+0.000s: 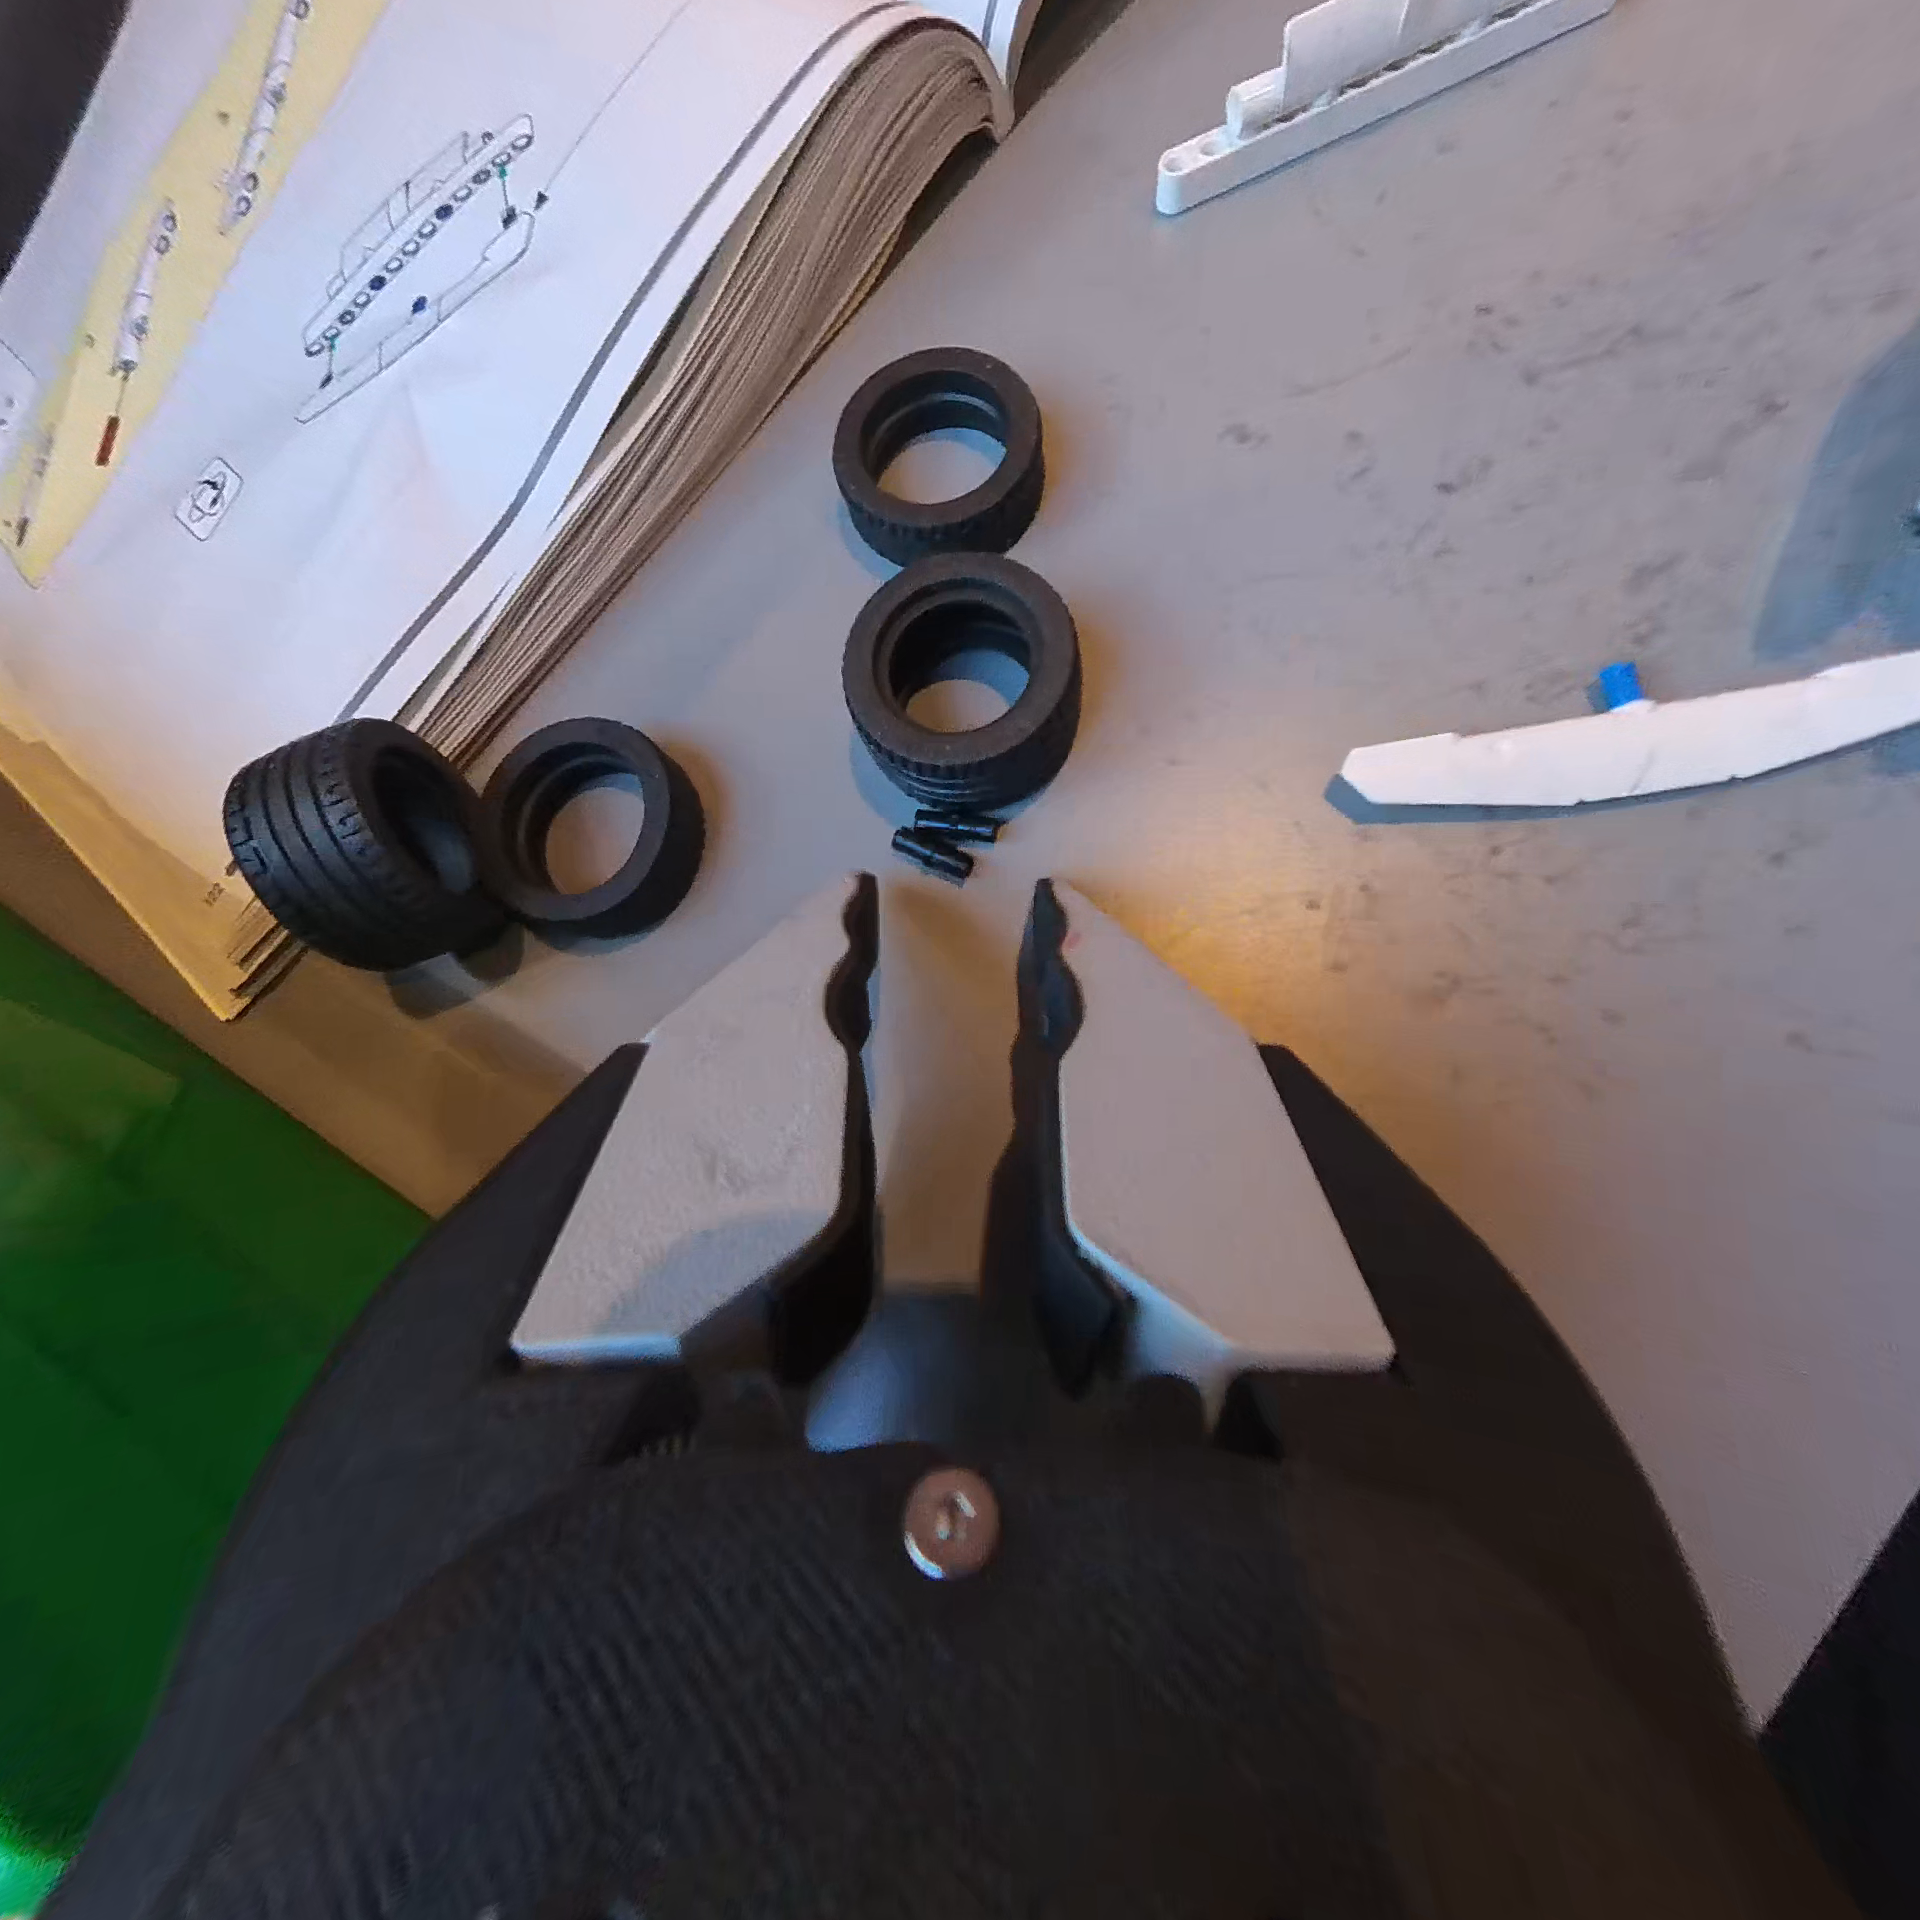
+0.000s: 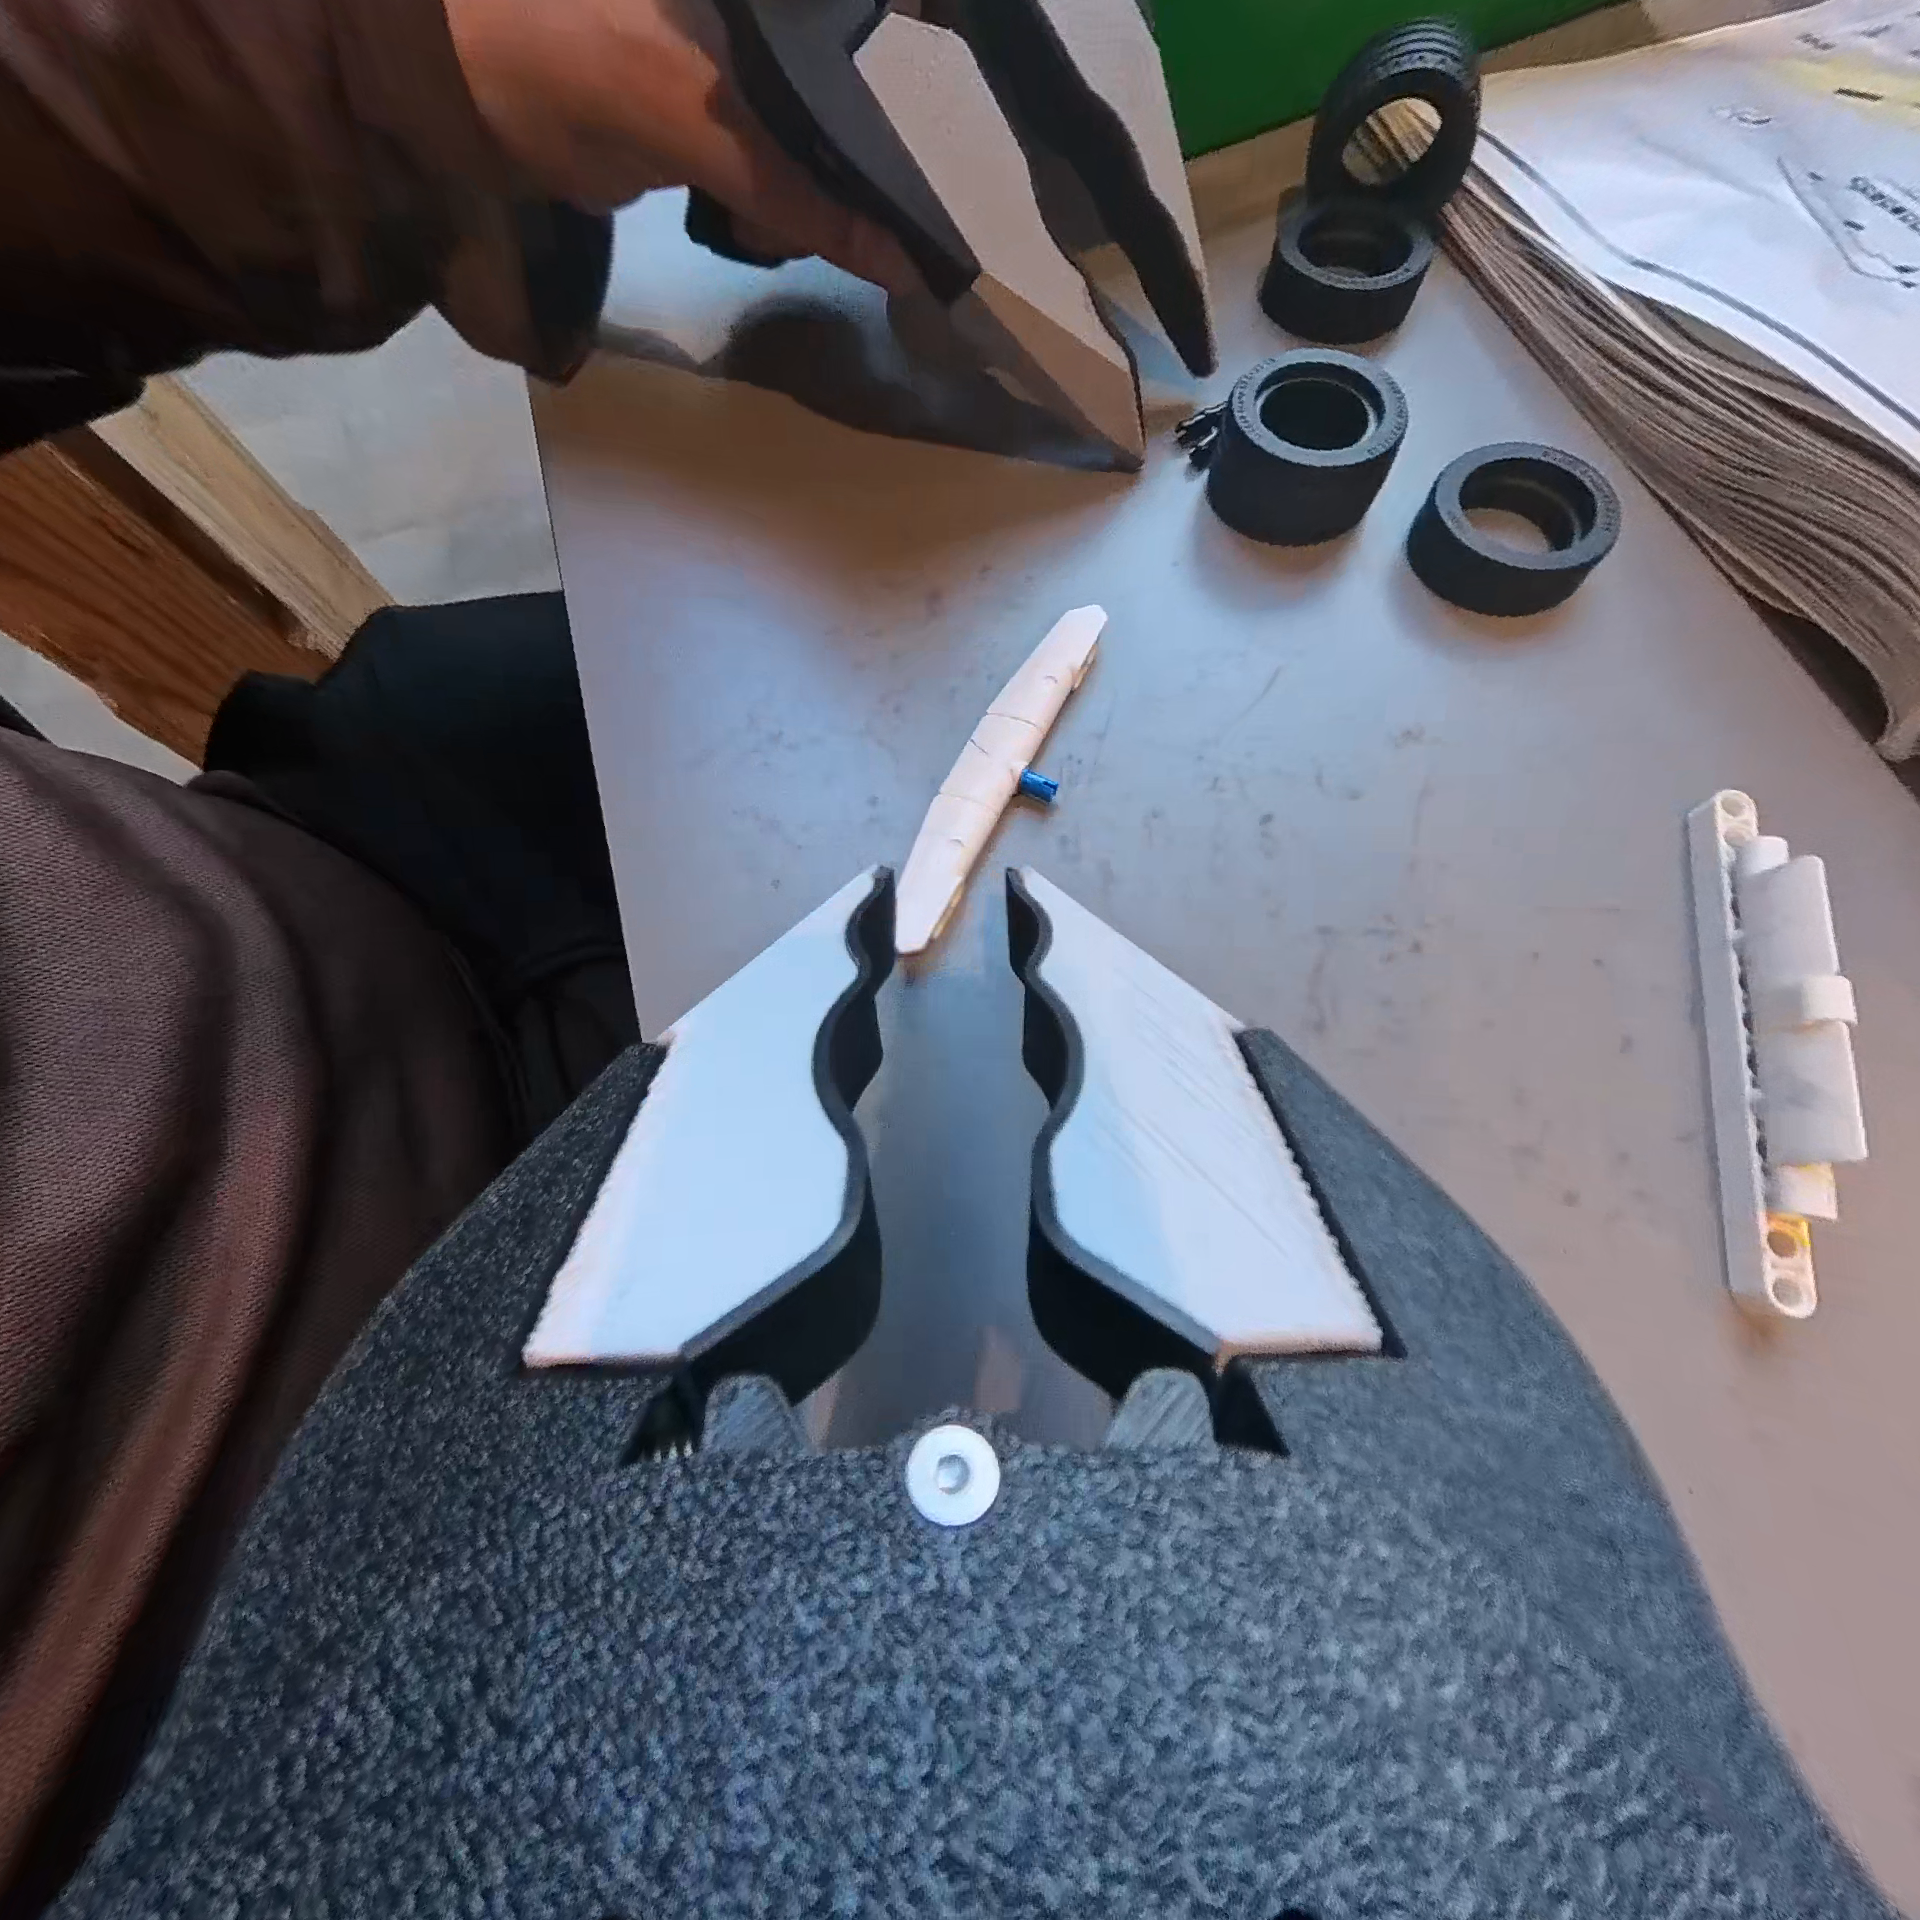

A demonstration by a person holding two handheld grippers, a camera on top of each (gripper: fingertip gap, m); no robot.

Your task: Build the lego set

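Small black pins lie on the grey table just beyond my left gripper, which is open and empty. They rest against a black tyre; they show in the right wrist view too. A long white curved panel with a blue pin lies just ahead of my right gripper, which is open and empty. The panel also shows in the left wrist view. A white beam assembly lies to the right, and in the left wrist view at the top.
Three more black tyres sit near the open instruction book, one upright on its corner. The table's near edge runs by a person's dark sleeve. Green flooring lies beyond the table. One gripper's finger ends stand about 15 cm off the other's.
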